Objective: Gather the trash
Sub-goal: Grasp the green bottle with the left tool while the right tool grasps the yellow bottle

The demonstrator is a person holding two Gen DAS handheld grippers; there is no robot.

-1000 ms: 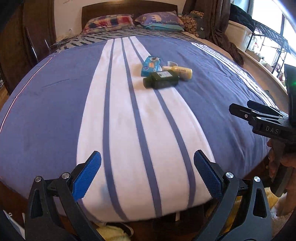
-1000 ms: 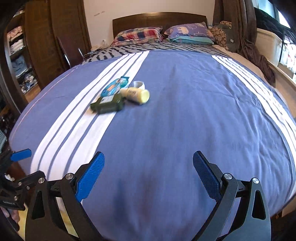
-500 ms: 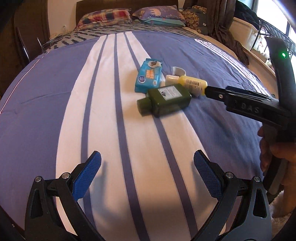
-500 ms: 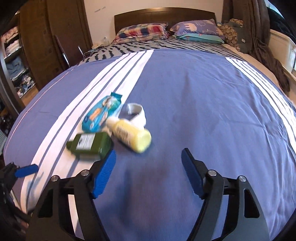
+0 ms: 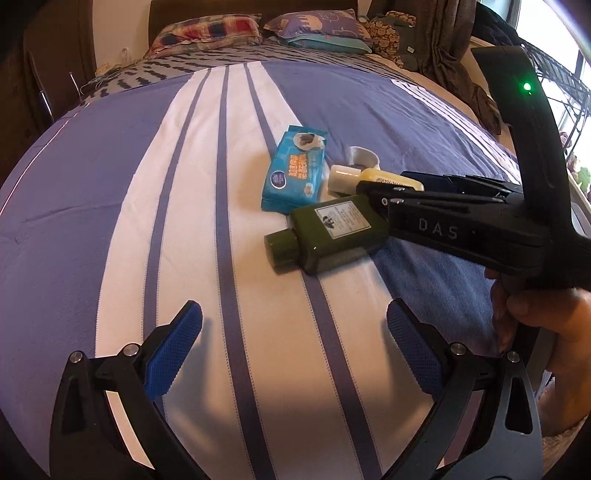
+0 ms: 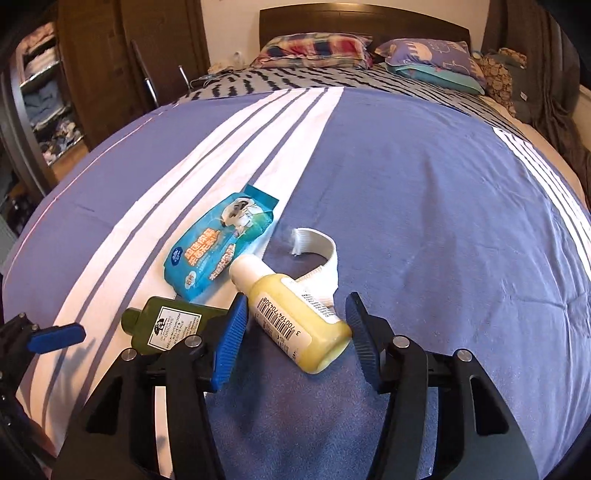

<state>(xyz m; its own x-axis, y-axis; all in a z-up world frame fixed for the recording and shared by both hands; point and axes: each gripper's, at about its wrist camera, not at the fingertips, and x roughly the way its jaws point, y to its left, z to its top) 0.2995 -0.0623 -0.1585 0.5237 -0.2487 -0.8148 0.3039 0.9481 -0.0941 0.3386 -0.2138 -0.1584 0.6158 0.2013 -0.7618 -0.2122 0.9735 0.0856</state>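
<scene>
A yellow lotion bottle (image 6: 295, 314) with a white cap lies on the striped blue bedspread (image 6: 443, 221). My right gripper (image 6: 295, 336) straddles it. Its jaws are closing with the bottle between the blue pads, which do not clearly press on it. To the left lie a dark green bottle (image 6: 173, 325) and a blue wipes pack (image 6: 221, 243); behind curls a white band (image 6: 321, 251). In the left wrist view, the green bottle (image 5: 328, 232), wipes pack (image 5: 295, 170) and yellow bottle (image 5: 384, 177) lie ahead. My left gripper (image 5: 293, 347) hangs open and empty over the white stripes.
Pillows (image 6: 314, 50) and a dark headboard (image 6: 362, 22) close the far end of the bed. A wooden wardrobe (image 6: 110, 66) with open shelves stands on the left. Brown curtains (image 5: 447, 40) and a wire rack (image 5: 561, 88) are on the right. A hand (image 5: 546, 325) holds the right gripper's handle.
Both grippers have moved forward over the bed toward the pile. The right gripper's jaws have narrowed from wide open and now flank the yellow bottle. The left gripper stays wide open.
</scene>
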